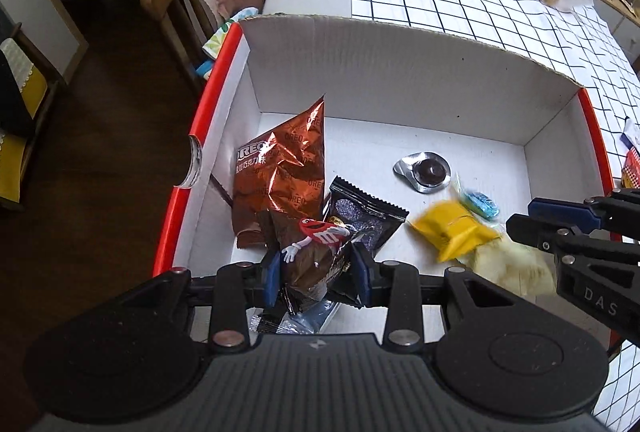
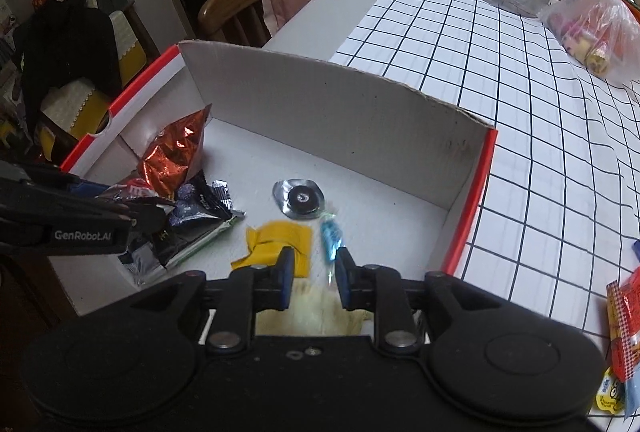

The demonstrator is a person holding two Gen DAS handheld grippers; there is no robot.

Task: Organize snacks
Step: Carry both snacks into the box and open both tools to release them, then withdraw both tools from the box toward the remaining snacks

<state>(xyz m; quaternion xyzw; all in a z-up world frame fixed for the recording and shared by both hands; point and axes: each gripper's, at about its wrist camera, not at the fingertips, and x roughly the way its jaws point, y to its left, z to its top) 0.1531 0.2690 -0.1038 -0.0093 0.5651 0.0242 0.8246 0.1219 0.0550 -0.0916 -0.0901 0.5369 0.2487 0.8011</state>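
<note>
A: What is the left gripper doing?

B: Its blue fingers are squeezed on a brown M&M's bag at the bottom middle of the left view; the bag hangs just inside the white box with red edges.

A: What else is in the box?

B: A shiny brown Oreo bag leans at the left side; a black packet lies just beside it; a round silver foil cup sits near the middle; a yellow packet and a small blue candy lie lower down, near each other.

A: And the right gripper?

B: Its fingers are apart, holding nothing; something pale and blurry lies under them, maybe a wrapper; I cannot tell.

A: Where is the box?

B: On the bench with the checked cloth; a clear plastic bag sits at the upper right.
</note>
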